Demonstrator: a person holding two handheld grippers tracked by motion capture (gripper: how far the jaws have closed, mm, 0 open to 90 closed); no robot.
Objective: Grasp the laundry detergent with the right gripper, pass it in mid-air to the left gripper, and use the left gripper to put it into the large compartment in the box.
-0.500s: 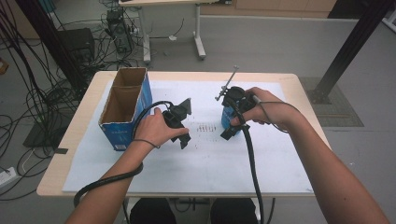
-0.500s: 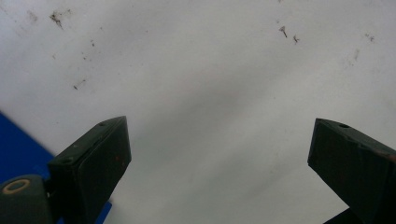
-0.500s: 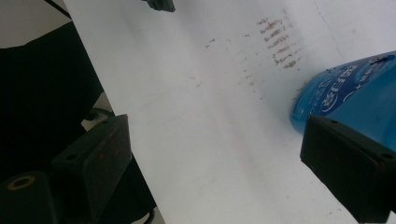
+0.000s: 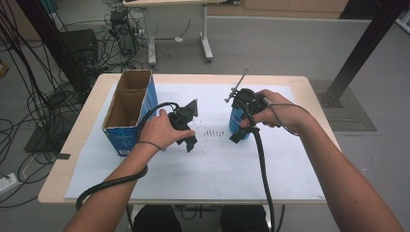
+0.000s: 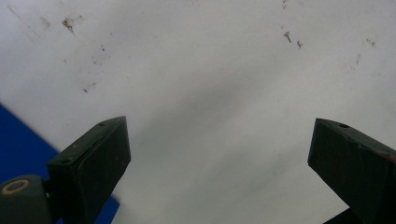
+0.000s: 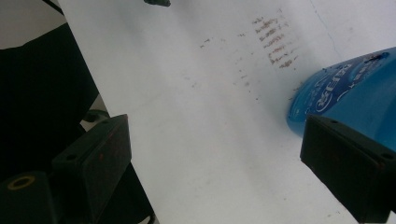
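My left gripper (image 4: 189, 141) hangs over the white sheet (image 4: 212, 169) near the table's middle, held in a hand and tilted down. In the left gripper view its jaws (image 5: 219, 126) stand wide open over bare sheet. My right gripper (image 4: 237, 135) is held just right of centre, against a blue round container (image 4: 236, 121) that stands on the sheet. In the right gripper view it (image 6: 215, 123) is open, and the blue container (image 6: 345, 88) with white lettering sits just beyond the right jaw, not between the two.
An open blue cardboard box (image 4: 126, 137) stands at the table's left, and its blue side (image 5: 18, 140) shows close by the left jaw. Faint brown marks (image 4: 212, 133) dot the sheet between the grippers. Cables, a desk leg and a black post lie beyond the table.
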